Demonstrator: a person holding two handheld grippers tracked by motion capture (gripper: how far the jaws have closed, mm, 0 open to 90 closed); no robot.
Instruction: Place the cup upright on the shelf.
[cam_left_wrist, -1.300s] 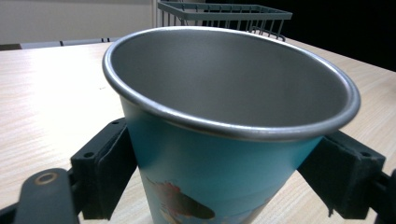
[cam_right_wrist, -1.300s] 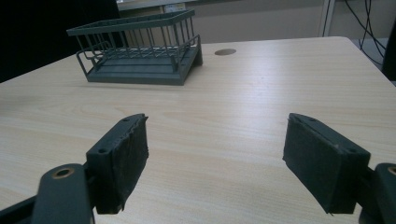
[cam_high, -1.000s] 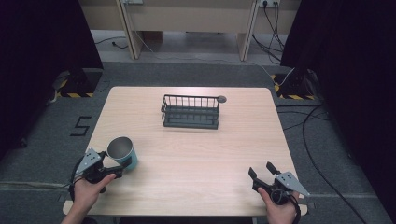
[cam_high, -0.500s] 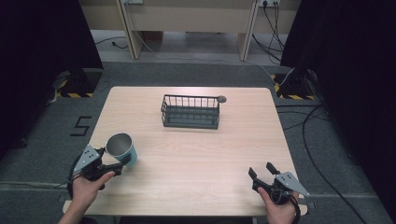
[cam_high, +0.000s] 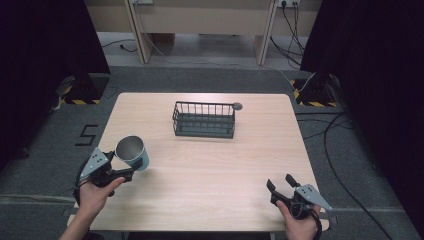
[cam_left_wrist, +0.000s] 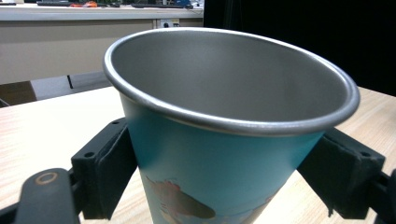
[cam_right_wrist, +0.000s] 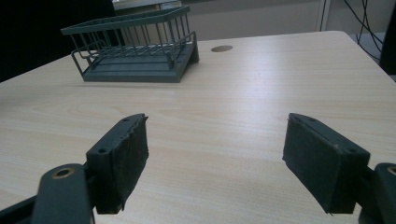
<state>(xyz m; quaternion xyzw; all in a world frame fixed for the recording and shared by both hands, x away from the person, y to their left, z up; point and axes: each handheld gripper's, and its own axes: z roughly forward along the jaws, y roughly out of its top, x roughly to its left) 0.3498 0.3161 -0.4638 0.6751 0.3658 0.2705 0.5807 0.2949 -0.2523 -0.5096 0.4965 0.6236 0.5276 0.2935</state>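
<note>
Hands came in from the table's near edge in the high view, each carrying a two-jaw gripper. The left gripper (cam_high: 125, 172), at the near left corner of the pale wooden table (cam_high: 210, 180), clasped a teal metal cup (cam_high: 133, 152) by its lower body; the cup leaned, its open mouth turned up and toward the left edge. The right gripper (cam_high: 281, 183) sat at the near right corner, jaws spread with nothing between them, well apart from the cup. A dark wire basket (cam_high: 204, 120) stood toward the far side of the table, near the middle, with a small round grey disc (cam_high: 237, 106) set in the tabletop just beside its far right corner.

From the left gripper view, the cup (cam_left_wrist: 224, 158) loomed large, its steel rim and grey inside facing the camera, teal wall below with a brownish printed mark. Both black jaws pressed against its sides, left and right, and the table (cam_left_wrist: 42, 126) ran pale behind it.

From the right gripper view, the right gripper (cam_right_wrist: 215, 161) held its jaws wide over bare wood (cam_right_wrist: 219, 107). The basket (cam_right_wrist: 133, 49) stood beyond at the upper left, the round disc (cam_right_wrist: 221, 48) just to its right.
</note>
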